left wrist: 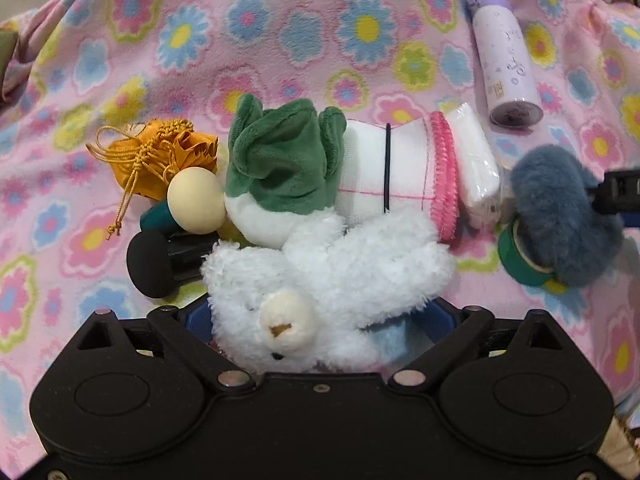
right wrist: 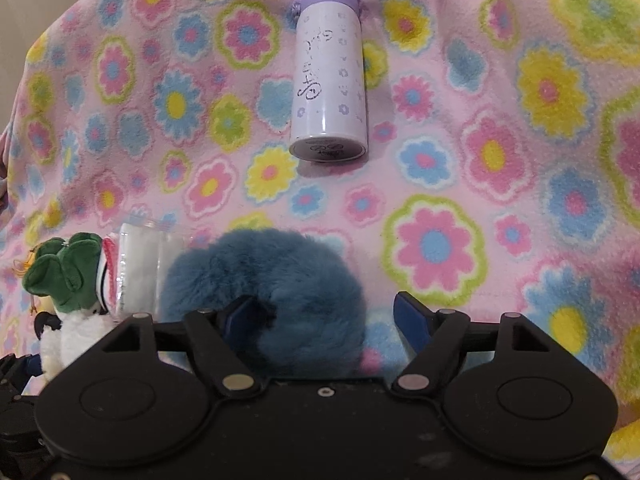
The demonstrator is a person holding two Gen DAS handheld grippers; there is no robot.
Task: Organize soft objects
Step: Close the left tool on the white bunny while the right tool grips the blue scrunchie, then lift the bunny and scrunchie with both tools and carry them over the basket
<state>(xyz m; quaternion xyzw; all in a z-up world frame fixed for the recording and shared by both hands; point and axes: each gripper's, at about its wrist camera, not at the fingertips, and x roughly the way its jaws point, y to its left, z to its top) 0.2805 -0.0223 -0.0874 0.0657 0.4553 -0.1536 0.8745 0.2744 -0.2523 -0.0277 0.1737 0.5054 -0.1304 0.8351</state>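
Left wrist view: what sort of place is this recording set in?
Probably a home, maybe a bed or sofa: a flowered fleece blanket covers everything, with a white teddy bear, a green plush toy and a bottle lying on it.

home: flowered fleece blanket [right wrist: 460,152], plush toys [left wrist: 320,280]

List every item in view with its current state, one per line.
bottle: lying on its side, cap on.
blue fur puff: resting on blanket, not gripped.
white plush bear: lying between the left fingers.
green plush: lying in the pile.
orange pouch: drawstring pulled shut.
green tape roll: lying under the puff.
left hand-held gripper: open.
right hand-held gripper: open.
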